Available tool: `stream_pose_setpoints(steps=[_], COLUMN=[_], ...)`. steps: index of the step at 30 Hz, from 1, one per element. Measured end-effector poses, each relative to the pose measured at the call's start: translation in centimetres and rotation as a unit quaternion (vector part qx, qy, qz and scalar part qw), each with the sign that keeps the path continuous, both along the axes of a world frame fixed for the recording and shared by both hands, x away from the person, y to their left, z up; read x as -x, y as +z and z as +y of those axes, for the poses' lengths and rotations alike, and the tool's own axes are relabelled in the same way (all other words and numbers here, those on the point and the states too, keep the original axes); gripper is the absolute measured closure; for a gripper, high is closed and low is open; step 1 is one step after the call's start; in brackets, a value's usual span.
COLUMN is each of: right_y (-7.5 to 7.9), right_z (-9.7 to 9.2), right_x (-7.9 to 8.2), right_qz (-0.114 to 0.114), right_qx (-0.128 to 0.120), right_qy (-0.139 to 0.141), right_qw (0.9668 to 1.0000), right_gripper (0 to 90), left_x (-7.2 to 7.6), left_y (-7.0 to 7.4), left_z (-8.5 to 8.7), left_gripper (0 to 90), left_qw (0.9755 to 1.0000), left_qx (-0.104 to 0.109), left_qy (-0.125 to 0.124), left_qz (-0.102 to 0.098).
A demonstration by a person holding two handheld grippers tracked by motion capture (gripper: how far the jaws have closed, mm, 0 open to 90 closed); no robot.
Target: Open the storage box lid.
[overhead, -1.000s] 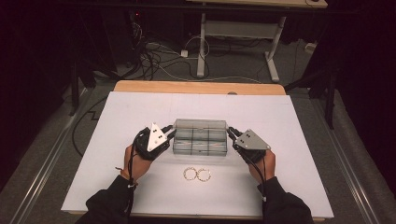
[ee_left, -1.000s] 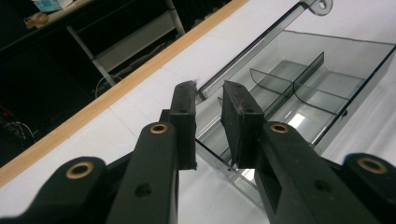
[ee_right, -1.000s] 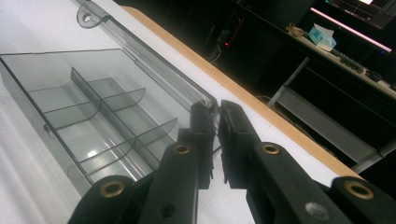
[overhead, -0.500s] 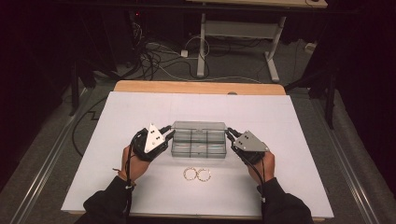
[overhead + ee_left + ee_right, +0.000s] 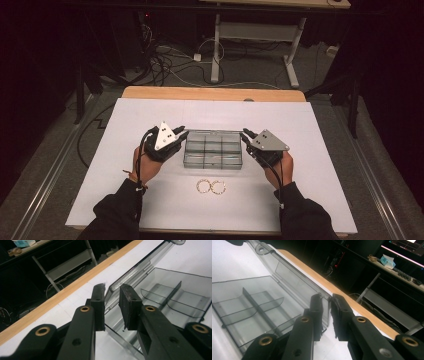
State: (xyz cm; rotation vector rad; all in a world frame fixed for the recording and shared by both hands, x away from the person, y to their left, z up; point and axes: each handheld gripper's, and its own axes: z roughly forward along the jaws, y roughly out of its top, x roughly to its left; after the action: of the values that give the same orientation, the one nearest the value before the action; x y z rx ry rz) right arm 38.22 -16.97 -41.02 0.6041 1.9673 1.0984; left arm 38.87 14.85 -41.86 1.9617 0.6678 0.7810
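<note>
Two grippers flank the clear compartment box (image 5: 214, 155): the left gripper (image 5: 111, 306) and right gripper (image 5: 326, 312) each have narrow jaws straddling a corner of its raised lid (image 5: 287, 272). Compartments look empty; two rings (image 5: 210, 187) lie nearer the person, apparently yet to load.

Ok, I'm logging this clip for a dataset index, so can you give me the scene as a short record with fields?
surface: white table top
box: clear divided box, lid raised, compartments look empty
loose items: two rings in front of the box, side by side
left gripper: at the box's left end, jaws astride the lid's corner, gap visible
right gripper: at the box's right end, jaws astride the lid's edge
</note>
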Motion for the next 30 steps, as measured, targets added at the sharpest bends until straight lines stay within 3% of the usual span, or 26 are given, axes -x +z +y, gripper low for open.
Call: stream_pose_setpoints(steps=[7, 12, 15, 18, 22, 24, 27, 30], right_y=[0.7, 0.9, 1.0, 1.1, 1.1, 1.1, 1.0, 0.6], right_z=[-0.3, -0.4, -0.4, -0.4, -0.1, -0.1, 0.0, -0.1], right_x=[-1.4, -2.2, -2.7, -3.1, -3.5, -3.9, -4.3, -4.7], right_qz=[0.013, 0.014, 0.019, 0.020, 0.011, 0.013, 0.013, 0.023], right_qx=[-0.018, -0.021, -0.030, -0.037, -0.027, -0.032, -0.037, -0.058], right_qy=[0.002, 0.003, 0.002, -0.002, -0.010, -0.012, -0.014, -0.015], right_qw=[0.9998, 0.9997, 0.9994, 0.9991, 0.9995, 0.9993, 0.9991, 0.9980], right_gripper=[79.2, 80.2, 80.2, 80.6, 80.4, 80.2, 79.8, 78.7], left_x=[-1.5, -2.5, -3.0, -3.6, -4.2, -4.4, -4.7, -4.7], left_y=[0.5, 0.6, 0.6, 0.5, 0.1, -0.1, -0.4, -0.5], left_z=[0.0, 0.3, 0.1, 0.2, 0.3, 0.2, -0.3, -0.7], left_gripper=[72.7, 72.8, 72.7, 71.8, 71.6, 71.6, 70.4, 69.5], left_qw=[0.9999, 0.9989, 0.9989, 0.9980, 0.9961, 0.9960, 0.9979, 0.9974], left_qx=[0.015, 0.040, 0.042, 0.059, 0.084, 0.085, 0.060, 0.063], left_qy=[0.000, -0.004, 0.002, 0.000, 0.003, 0.007, 0.017, 0.029], left_qz=[0.007, 0.023, 0.024, 0.022, 0.028, 0.028, 0.019, 0.021])
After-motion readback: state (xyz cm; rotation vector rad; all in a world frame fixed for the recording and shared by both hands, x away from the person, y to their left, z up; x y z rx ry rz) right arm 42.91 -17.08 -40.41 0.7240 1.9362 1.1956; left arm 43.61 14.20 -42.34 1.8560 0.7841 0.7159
